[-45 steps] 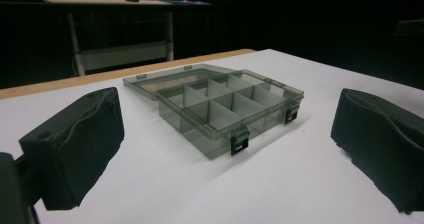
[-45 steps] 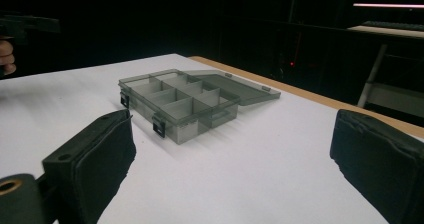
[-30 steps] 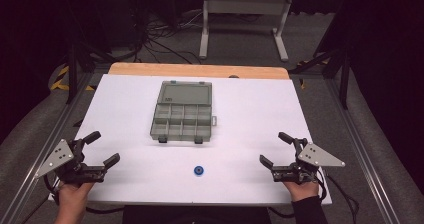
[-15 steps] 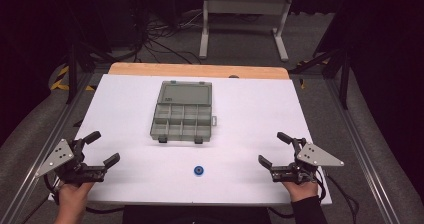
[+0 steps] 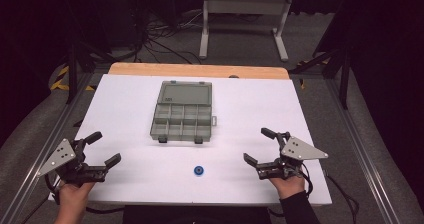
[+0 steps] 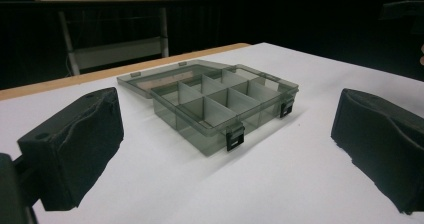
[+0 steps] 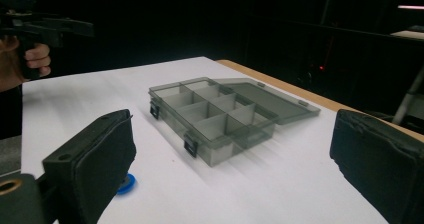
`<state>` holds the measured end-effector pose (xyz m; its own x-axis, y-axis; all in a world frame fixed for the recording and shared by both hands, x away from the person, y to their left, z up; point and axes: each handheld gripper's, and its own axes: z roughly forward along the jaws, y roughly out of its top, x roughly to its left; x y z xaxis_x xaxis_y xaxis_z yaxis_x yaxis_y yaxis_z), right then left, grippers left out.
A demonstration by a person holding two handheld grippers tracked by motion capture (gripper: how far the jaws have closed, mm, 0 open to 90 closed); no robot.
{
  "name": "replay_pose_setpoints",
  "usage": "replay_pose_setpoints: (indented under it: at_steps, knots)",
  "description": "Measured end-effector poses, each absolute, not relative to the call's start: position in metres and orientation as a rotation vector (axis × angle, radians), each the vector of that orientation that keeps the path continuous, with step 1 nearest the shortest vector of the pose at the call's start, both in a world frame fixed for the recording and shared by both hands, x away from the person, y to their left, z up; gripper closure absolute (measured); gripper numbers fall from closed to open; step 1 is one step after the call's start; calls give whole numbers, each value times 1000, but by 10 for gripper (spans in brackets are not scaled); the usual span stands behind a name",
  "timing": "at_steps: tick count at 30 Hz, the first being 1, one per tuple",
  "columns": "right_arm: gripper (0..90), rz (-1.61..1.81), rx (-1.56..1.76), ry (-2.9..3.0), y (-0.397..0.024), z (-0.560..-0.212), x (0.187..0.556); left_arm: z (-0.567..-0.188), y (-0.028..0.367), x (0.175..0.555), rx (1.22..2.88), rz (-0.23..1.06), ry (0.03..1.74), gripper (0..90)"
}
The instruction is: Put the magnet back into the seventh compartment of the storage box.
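A smoky clear compartment box (image 5: pixel 182 120) lies mid-table with its lid (image 5: pixel 186 92) folded flat behind it; its compartments look empty. A small blue ring (image 5: pixel 199 170) rests near the front edge. My left gripper (image 5: pixel 105 147) stands open at the front left, holding nothing. My right gripper (image 5: pixel 256 145) stands open at the front right, also holding nothing. In the left gripper view the box (image 6: pixel 220 109) sits ahead between the black pads (image 6: pixel 75 144). In the right gripper view the box (image 7: pixel 220 119) lies ahead, and the blue ring (image 7: pixel 126 183) peeks from behind the left pad (image 7: pixel 95 159).
The white table top (image 5: pixel 260 104) ends in a wooden strip (image 5: pixel 200 70) at the far side. Metal rails (image 5: pixel 350 149) run along both sides. A white stand (image 5: pixel 245 14) and cables lie on the floor beyond. The other hand with its gripper (image 7: pixel 30 29) shows far left.
My right gripper has slid a little to the left, toward the table's middle. The left gripper, box and ring have stayed put.
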<state>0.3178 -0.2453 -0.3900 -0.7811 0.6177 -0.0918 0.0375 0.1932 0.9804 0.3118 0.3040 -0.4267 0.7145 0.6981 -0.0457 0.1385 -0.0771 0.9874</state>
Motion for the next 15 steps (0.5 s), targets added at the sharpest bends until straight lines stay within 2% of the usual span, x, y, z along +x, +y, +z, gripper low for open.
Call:
replay_pose_setpoints:
  at_steps: [15]
  knots:
    - [46, 1667, 520, 2070, -208, -384, 327, -427, 305, 312, 1612, 527, 690, 7]
